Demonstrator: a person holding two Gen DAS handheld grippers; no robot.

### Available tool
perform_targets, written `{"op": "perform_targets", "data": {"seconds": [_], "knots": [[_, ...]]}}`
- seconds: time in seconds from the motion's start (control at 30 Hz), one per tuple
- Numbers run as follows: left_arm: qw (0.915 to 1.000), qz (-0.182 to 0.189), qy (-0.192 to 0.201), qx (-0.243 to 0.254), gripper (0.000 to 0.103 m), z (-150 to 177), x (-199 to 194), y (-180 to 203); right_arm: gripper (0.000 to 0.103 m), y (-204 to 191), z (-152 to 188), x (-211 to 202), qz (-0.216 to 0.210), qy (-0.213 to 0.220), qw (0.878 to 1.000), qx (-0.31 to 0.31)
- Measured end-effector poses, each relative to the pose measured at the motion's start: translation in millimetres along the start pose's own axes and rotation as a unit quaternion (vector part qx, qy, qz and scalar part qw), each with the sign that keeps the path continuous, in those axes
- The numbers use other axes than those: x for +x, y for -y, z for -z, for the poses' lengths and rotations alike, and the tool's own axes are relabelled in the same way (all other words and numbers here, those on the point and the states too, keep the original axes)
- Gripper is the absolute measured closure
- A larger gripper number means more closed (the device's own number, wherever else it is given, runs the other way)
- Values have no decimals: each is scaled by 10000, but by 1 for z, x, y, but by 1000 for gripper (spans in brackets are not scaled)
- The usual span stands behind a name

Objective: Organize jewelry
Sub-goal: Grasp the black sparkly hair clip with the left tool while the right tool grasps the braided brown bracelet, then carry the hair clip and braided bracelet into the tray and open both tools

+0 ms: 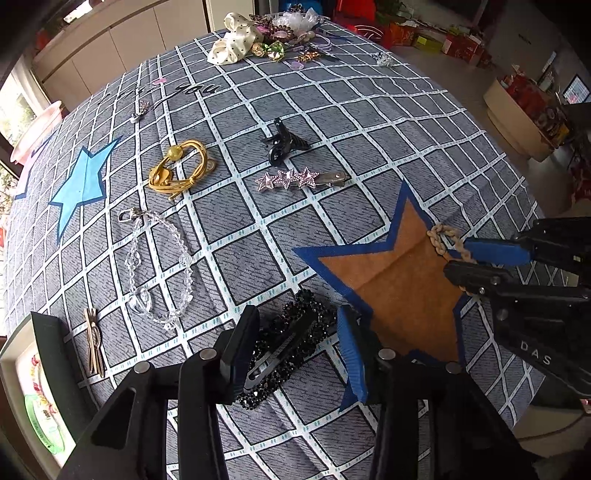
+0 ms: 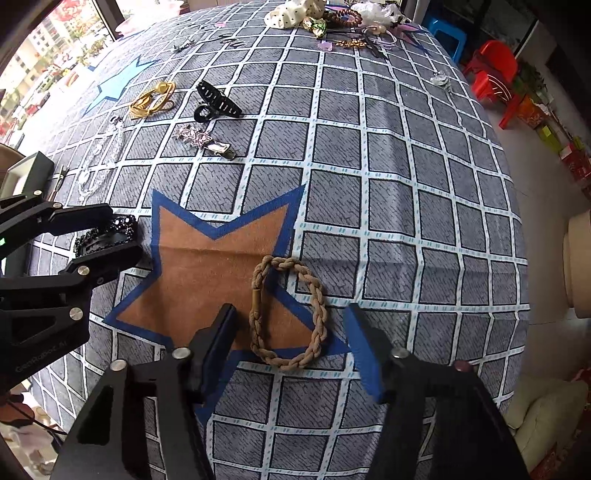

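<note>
I am working over a table [image 1: 369, 122] in what looks like a lived-in home, spread with a grey checked cloth [image 2: 406, 184] printed with blue and orange stars. Beyond the table's far edge stand pale cabinet doors [image 1: 122, 37], red plastic chairs [image 2: 495, 70], a blue stool [image 2: 445, 31] and a row of red and green gift boxes [image 1: 436, 40] on the tiled floor. To the table's left, a window [image 2: 44, 59] looks onto apartment blocks.

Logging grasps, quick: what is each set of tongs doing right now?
Left tongs: open around the black beaded hair clip, pads not touching.
Right tongs: open around the tan braided hair tie, not gripping.
</note>
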State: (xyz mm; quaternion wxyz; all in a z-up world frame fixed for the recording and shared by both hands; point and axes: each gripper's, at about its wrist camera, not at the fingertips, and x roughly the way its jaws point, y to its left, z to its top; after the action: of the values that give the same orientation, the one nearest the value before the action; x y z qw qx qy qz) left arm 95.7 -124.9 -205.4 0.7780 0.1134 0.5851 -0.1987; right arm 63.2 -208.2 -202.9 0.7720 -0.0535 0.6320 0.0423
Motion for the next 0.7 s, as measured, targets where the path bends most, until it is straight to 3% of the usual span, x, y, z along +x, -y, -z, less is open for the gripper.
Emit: {"op": "perform_targets", "data": {"seconds": [0.03,0.07,0.47,0.7], "knots": [[10000,23,17,-82,52,2,-3,-1,89,1,-1,0,-13,-13,10000,37],[9999,30,31,-158,52,4,-6,-3,90,1,-6,-3,-44,-33,9999,107],[9926,-35,281,-1178,52,32,-53,-32,90,22,-5,-35,-1124,97,9880,1056],[9833,-161,503,-1744,52,59,-90,-61,90,19,-18,-47,-1408,182,9846,1020]]}}
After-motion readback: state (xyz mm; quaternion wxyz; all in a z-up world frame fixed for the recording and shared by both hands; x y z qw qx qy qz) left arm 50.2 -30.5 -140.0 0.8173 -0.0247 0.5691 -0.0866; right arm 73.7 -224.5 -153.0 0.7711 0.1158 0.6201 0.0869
